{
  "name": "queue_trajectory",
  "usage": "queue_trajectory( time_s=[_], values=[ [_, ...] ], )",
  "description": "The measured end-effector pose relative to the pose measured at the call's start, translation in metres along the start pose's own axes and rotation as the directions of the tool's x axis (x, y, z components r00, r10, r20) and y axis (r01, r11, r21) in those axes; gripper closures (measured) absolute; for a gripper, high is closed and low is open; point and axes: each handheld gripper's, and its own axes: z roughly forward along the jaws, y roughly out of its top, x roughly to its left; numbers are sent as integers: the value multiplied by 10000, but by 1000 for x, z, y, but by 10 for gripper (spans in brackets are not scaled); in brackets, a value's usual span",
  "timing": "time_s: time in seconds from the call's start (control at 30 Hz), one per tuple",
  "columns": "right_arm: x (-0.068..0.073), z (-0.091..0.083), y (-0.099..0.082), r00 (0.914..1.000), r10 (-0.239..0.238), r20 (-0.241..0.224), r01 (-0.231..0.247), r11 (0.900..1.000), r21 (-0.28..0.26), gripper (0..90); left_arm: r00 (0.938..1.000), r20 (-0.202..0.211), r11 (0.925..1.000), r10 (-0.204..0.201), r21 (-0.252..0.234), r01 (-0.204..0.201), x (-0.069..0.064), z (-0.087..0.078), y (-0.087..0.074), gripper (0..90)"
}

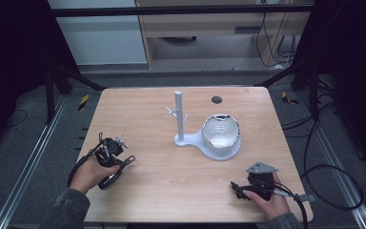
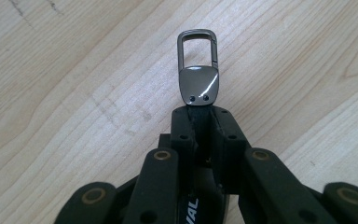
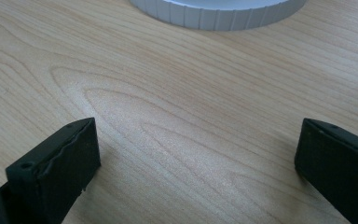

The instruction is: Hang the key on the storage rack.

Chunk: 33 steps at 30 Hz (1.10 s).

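We record a metal keychain clasp (image 2: 198, 70) clamped at its lower end between the left gripper's (image 2: 203, 114) closed jaws, its loop projecting beyond their tips over the wooden table (image 2: 74, 93). The right gripper (image 3: 196, 154) rests with jaws wide apart, bare wood between them, the white stand base (image 3: 214, 14) ahead.

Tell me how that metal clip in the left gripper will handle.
The clip looks like solid metal, so probably stiff and fairly heavy for its size. Its glossy plate suggests it may slip. The left gripper pinches just its bottom end, so it could pivot.

A light wooden table (image 1: 143, 114) carries a white stand (image 1: 190, 138) holding a bowl (image 1: 220, 131).
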Motion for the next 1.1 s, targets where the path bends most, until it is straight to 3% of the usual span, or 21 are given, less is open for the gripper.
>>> queue_trajectory(
  time_s=[0.33,0.5,0.63,1.07,1.1],
  values=[
    [0,0,0,10000,-2,-1,2,10000,0,4,9998,-67,9932,-194,-1153,185,4,-24,-18,804],
    [0,0,0,10000,-6,-2,6,10000,-3,4,9992,-77,9812,-390,-1894,369,3,-38,-30,804],
    [0,0,0,10000,-3,-1,3,10000,0,4,9993,-251,9760,-276,-2169,215,0,-44,-36,805],
    [0,0,0,10000,-6,0,6,10000,-3,4,9972,-689,9558,-275,-2941,60,-7,-57,-38,806],
    [0,0,0,10000,-7,0,7,10000,-2,4,9968,-745,9494,-281,-3142,33,-8,-59,-36,806]
  ],
)
